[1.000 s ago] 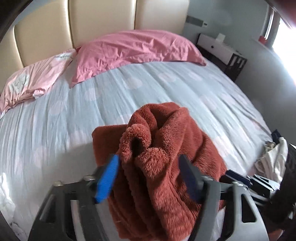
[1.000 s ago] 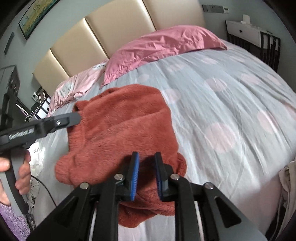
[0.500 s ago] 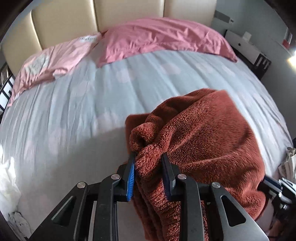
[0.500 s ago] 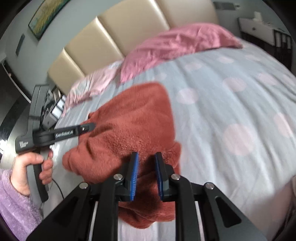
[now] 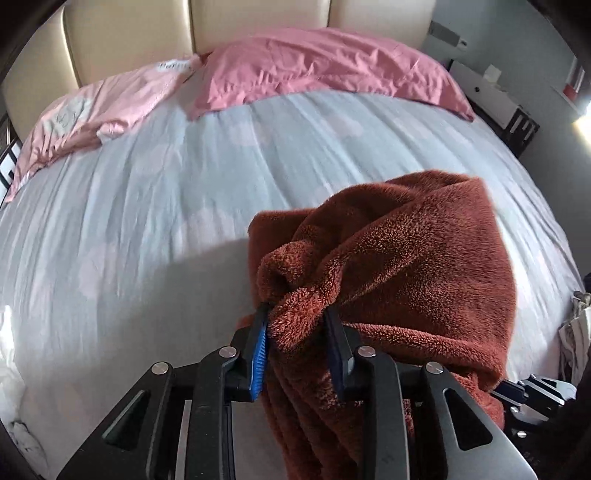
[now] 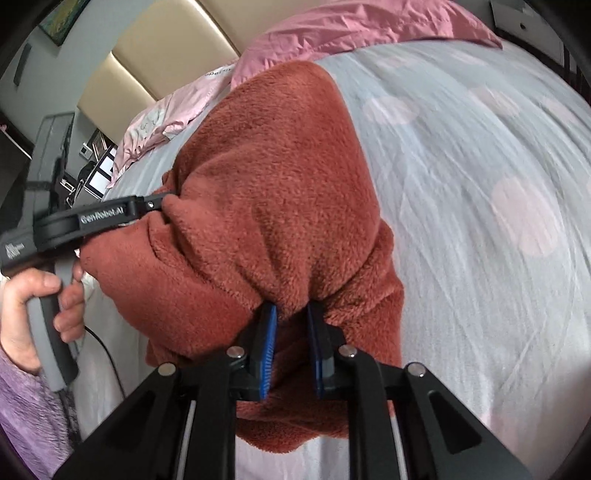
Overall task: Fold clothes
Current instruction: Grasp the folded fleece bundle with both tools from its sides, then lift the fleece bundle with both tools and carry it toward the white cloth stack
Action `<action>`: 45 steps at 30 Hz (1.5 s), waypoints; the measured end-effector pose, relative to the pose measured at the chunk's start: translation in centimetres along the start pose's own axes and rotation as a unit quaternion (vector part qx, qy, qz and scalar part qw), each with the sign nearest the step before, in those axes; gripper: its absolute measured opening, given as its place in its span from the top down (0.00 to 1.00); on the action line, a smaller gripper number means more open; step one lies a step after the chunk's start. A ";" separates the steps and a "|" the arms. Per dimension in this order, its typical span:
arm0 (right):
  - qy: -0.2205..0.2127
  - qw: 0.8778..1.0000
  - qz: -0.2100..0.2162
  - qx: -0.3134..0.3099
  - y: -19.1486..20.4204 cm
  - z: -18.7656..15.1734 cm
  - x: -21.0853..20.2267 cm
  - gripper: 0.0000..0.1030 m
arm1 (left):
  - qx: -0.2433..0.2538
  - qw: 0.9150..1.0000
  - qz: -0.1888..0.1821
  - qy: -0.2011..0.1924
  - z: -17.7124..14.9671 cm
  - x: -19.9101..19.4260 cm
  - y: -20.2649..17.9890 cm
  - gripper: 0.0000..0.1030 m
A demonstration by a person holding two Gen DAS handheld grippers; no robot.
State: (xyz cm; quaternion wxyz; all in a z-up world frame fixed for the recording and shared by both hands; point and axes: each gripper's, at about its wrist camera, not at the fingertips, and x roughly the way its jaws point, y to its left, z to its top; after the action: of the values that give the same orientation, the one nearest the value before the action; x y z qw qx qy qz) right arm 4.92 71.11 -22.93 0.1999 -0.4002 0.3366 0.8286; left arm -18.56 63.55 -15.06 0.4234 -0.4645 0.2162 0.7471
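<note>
The left tongs (image 5: 297,325) pinched a bunched fold of the rust-brown fleece garment (image 5: 406,266) between their blue pads; their jaws had just been opening a little, with the fleece still pressed between them. The right tongs (image 6: 291,317) gripped another gathered edge of the same garment (image 6: 273,192), and their jaws had just been closing on it. The garment hung between the two grips over the near part of the bed (image 5: 147,206), its lower folds drooping below the pads. At the garment's left in the right wrist view, a hand (image 6: 33,306) in a purple sleeve (image 6: 22,417) held the handle of the left tool. Beyond the garment stretched the pale grey, pink-dotted sheet. Farther still, past the garment, lay two pink pillows (image 5: 325,66) against the cream padded headboard (image 5: 258,22).
</note>
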 end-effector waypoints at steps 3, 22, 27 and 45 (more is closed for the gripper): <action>-0.009 1.000 -0.009 -0.011 0.5 0.0 -0.6 0.83 | -0.004 1.000 0.001 -0.022 0.4 -3.0 -0.3 0.61; -0.011 1.000 0.001 -0.013 0.4 0.0 -1.4 0.81 | -0.013 0.999 0.024 0.041 -7.0 -2.3 -2.0 0.52; -0.012 1.000 -0.007 -0.024 0.5 0.3 -1.9 0.81 | -0.009 1.000 0.002 0.017 -6.9 -3.8 -1.8 0.52; -0.009 0.969 0.146 0.198 -9.0 2.0 -0.9 0.52 | -0.224 0.962 -0.154 0.001 -7.3 -3.3 7.6 0.40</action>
State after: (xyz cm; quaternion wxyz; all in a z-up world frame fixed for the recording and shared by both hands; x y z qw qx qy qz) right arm 9.86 78.74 -24.88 0.1546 -0.2920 0.5470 0.7692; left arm -20.45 52.77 -16.17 0.4182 -0.5761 -0.0298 0.7017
